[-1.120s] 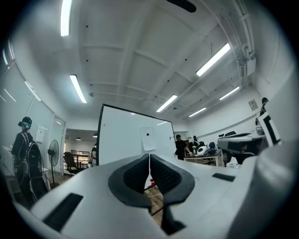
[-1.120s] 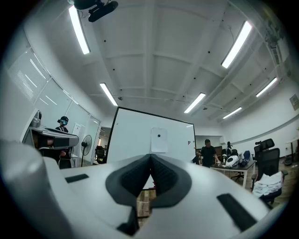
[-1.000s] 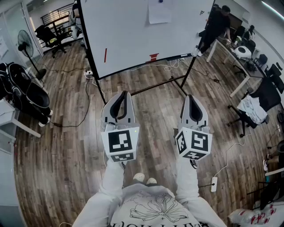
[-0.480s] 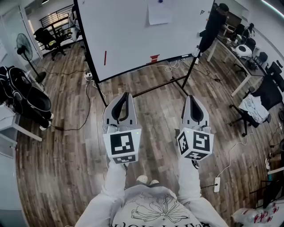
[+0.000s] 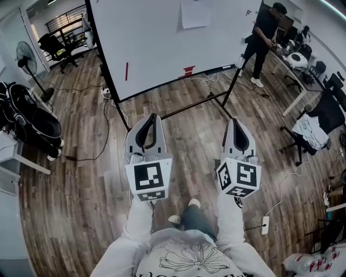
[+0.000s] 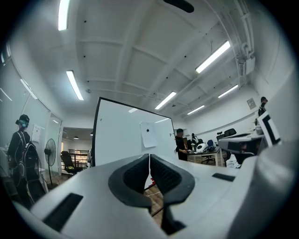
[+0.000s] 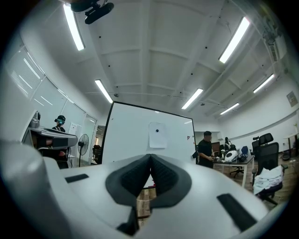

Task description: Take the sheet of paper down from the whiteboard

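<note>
A white sheet of paper (image 5: 195,14) hangs high on the whiteboard (image 5: 151,43), pinned by a dark magnet (image 7: 157,130); it also shows as the sheet (image 6: 148,135) in the left gripper view and the sheet (image 7: 157,135) in the right gripper view. My left gripper (image 5: 155,115) and right gripper (image 5: 232,118) are held level side by side, well short of the board. Both are shut with nothing between the jaws. The tips of the left gripper (image 6: 149,156) and of the right gripper (image 7: 150,155) point toward the board.
The board stands on a black frame (image 5: 200,101) with cables on the wood floor. A person (image 5: 263,33) stands at a desk (image 5: 286,65) to the right. A fan (image 5: 25,54), a black stroller (image 5: 30,119) and office chairs (image 5: 319,121) line the sides.
Both grippers and the view have drifted slightly toward the whiteboard. The person at the right has turned and shifted beside the desk. My foot has stepped forward.
</note>
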